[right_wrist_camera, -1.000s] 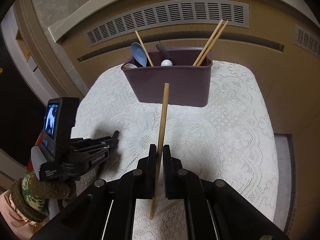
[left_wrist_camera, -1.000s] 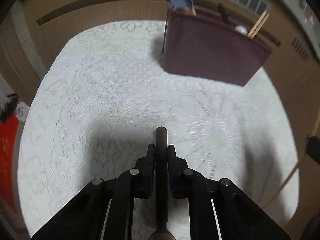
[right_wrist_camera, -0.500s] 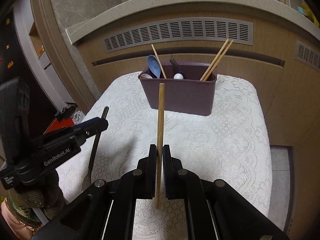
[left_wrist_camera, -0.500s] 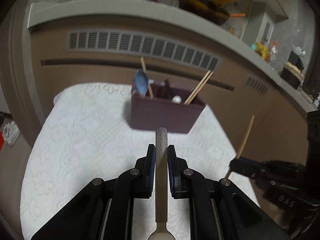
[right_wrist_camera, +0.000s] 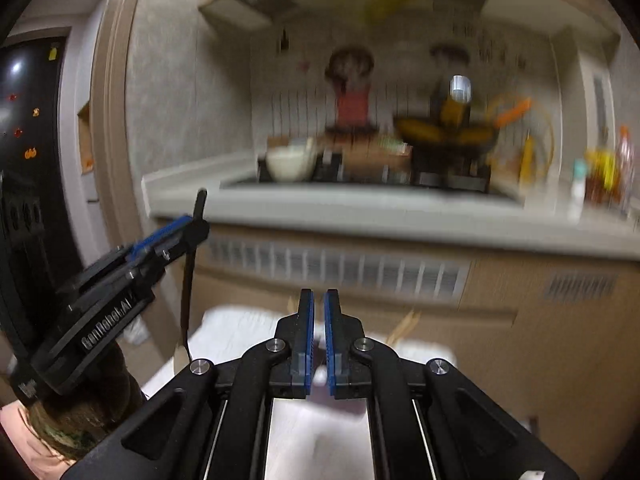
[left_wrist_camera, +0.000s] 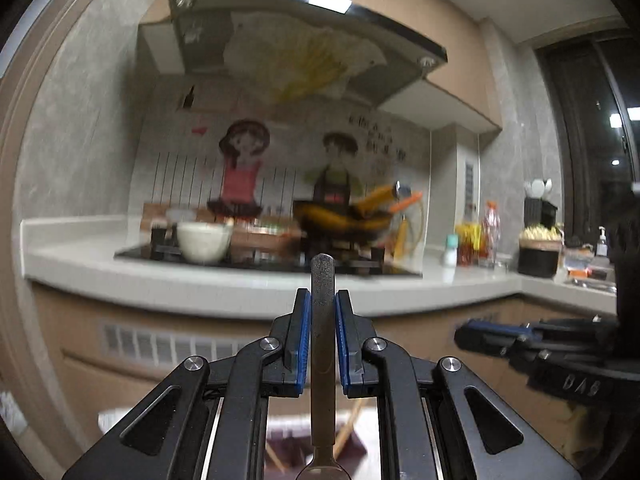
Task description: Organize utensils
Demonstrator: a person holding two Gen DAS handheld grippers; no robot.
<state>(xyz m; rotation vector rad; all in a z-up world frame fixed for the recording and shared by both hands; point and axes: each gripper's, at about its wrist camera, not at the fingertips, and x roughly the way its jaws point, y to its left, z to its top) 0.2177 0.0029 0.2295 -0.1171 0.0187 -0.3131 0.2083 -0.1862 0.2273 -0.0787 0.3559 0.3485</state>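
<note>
Left claw [left_wrist_camera: 323, 300]: clamped on the handle of a metal spoon [left_wrist_camera: 322, 272], bowl end trailing behind the pads. We judge this grip lets the bowl enter first into the purple holder [left_wrist_camera: 280, 446] low beneath the claw. Right claw [right_wrist_camera: 315, 320]: closed, nothing visible between its pads, holder just below its tips.

One metal spoon [left_wrist_camera: 322, 344], two grippers [left_wrist_camera: 322, 338] [left_wrist_camera: 472, 330], one white bowl [left_wrist_camera: 204, 240], one wok [left_wrist_camera: 344, 222], one purple holder [left_wrist_camera: 280, 452]
</note>
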